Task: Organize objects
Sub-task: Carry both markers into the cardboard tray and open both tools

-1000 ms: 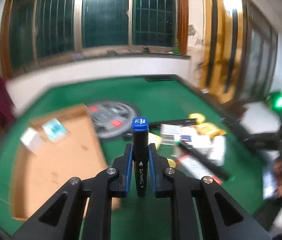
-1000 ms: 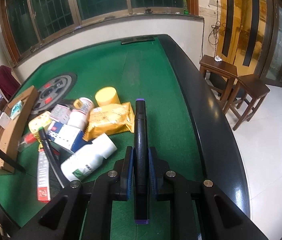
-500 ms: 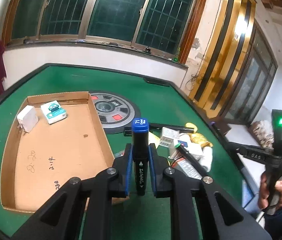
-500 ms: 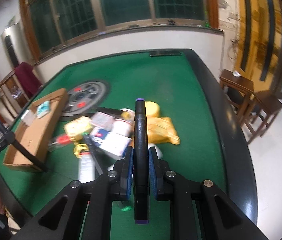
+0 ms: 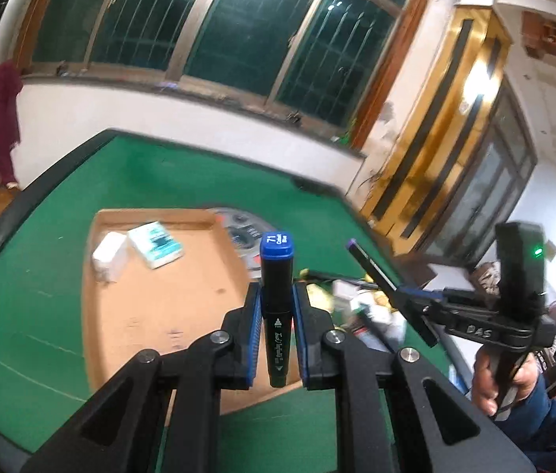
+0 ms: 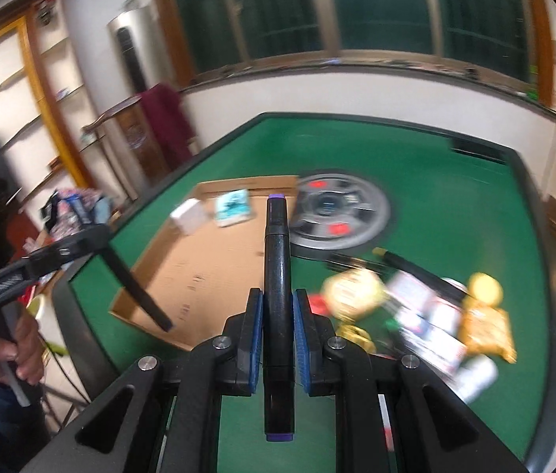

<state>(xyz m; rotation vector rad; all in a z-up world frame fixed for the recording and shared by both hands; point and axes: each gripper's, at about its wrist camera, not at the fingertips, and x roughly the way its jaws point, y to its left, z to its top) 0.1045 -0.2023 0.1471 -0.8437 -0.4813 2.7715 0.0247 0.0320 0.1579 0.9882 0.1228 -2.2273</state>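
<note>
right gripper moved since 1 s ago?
Yes. The right gripper swung left: the cardboard tray, earlier at the frame's left edge, now lies ahead, and the clutter pile sits right. Purple-capped marker unchanged in grip.

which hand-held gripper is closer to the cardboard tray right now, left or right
Left. The left hand-held gripper hangs over the cardboard tray; the right hand-held gripper sits off its right side, over the clutter.

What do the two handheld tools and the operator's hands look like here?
Both are black angular frames with silver screws and blue ribbed pads. The left tool and right tool look alike. The right one's upright block shows a green light and "DAS" lettering. Bare hand, dark blue sleeve.
</note>
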